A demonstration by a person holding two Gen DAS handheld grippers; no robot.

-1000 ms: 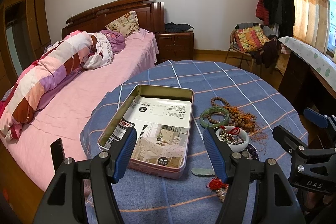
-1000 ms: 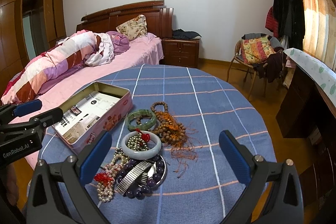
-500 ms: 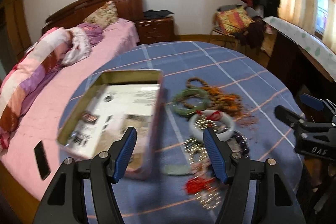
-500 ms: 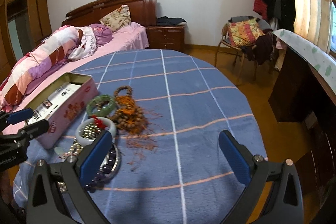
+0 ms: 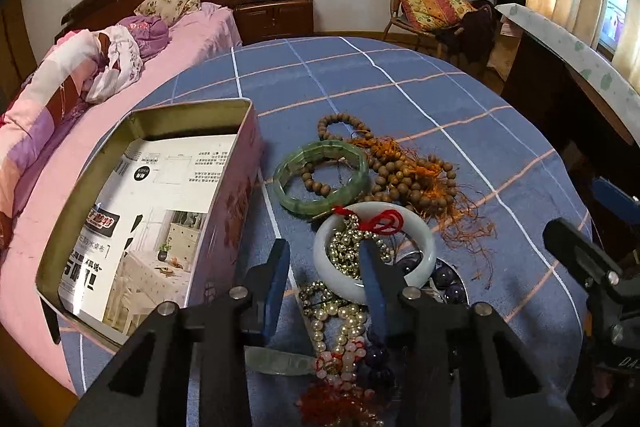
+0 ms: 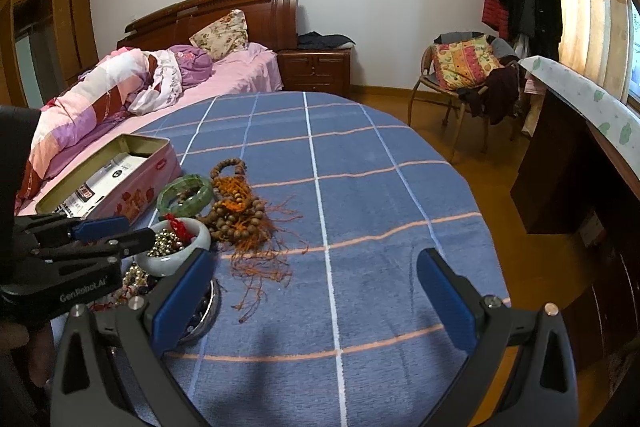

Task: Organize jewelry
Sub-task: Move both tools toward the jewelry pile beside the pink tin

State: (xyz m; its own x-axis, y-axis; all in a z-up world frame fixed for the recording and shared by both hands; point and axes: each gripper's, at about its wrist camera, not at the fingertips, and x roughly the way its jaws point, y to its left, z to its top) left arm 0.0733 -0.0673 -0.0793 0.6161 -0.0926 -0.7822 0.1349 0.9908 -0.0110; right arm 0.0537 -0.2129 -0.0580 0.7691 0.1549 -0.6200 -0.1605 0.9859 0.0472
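Note:
A pile of jewelry lies on the blue checked tablecloth (image 5: 400,75), beside an open pink tin (image 5: 140,115) lined with a printed leaflet. The pile holds a green bangle (image 5: 320,203), brown wooden beads (image 5: 408,179) with orange tassels, a white jade bangle (image 5: 424,247) with gold beads (image 5: 344,251) inside, a pearl string (image 5: 340,323) and a flat jade pendant (image 5: 280,365). My left gripper (image 5: 324,251) is closing astride the white bangle's (image 6: 180,259) left rim, one finger inside and one outside, pads not touching. My right gripper (image 6: 316,259) stands open over bare cloth.
A metal watch band and purple beads (image 5: 452,287) lie under the white bangle. The round table's edge (image 6: 472,195) drops off to the right. A bed (image 6: 240,67) stands behind the table, a chair (image 6: 460,67) with cushions at the far right, a dark desk (image 6: 580,131) beside it.
My left gripper moved from over the tin right and down onto the jewelry pile, and its jaws narrowed. The right gripper swung right over the bare cloth, then held still.

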